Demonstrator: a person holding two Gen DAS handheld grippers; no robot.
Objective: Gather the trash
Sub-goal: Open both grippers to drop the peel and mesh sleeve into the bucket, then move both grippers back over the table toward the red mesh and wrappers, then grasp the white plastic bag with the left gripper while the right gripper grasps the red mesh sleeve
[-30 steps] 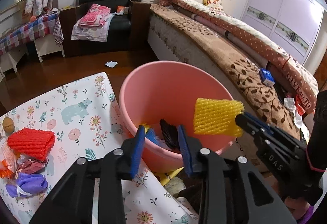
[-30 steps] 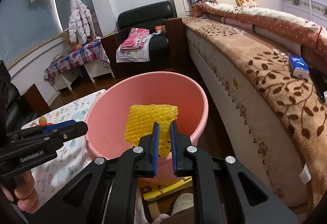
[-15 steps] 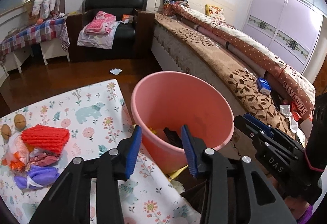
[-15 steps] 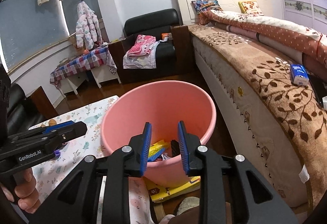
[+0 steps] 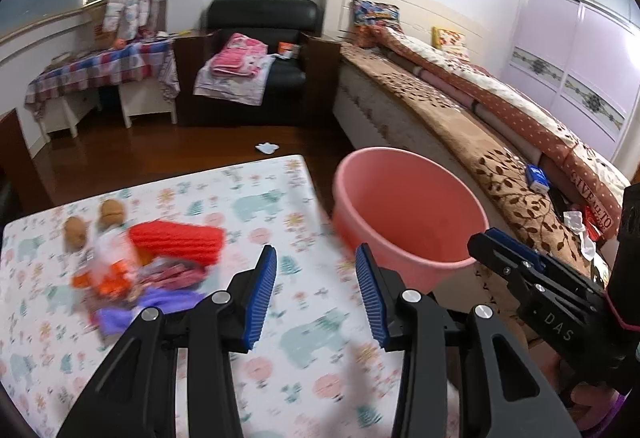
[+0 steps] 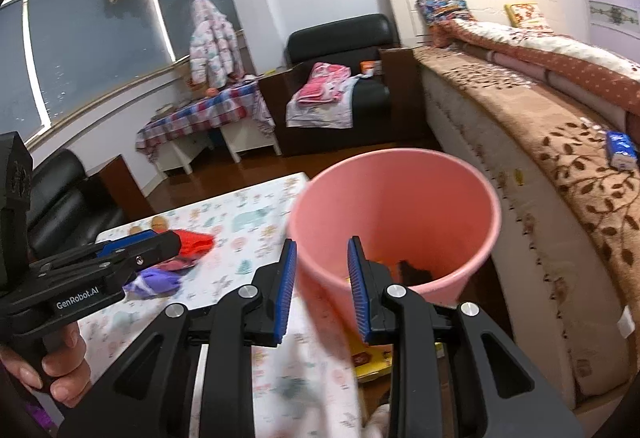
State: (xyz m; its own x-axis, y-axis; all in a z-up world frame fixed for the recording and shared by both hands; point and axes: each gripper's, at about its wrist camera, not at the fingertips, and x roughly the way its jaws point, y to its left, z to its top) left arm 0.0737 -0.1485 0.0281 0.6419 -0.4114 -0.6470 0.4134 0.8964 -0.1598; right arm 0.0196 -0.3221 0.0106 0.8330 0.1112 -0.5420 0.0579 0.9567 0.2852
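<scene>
A pink bucket stands beside the table's right edge, with dark and yellow scraps at its bottom. On the floral tablecloth lies a heap of trash: a red foam net, a purple wrapper, orange scraps and two walnuts. My left gripper is open and empty over the cloth, right of the heap. My right gripper is open and empty at the bucket's near rim.
A long bed with a brown patterned blanket runs along the right. A black armchair with clothes and a checked side table stand at the back. A white scrap lies on the wooden floor. A yellow box sits under the bucket.
The right gripper let go of the yellow foam net, which dropped into the bucket, and its jaws spread. Both grippers pulled back from the bucket and swung left; the left jaws widened.
</scene>
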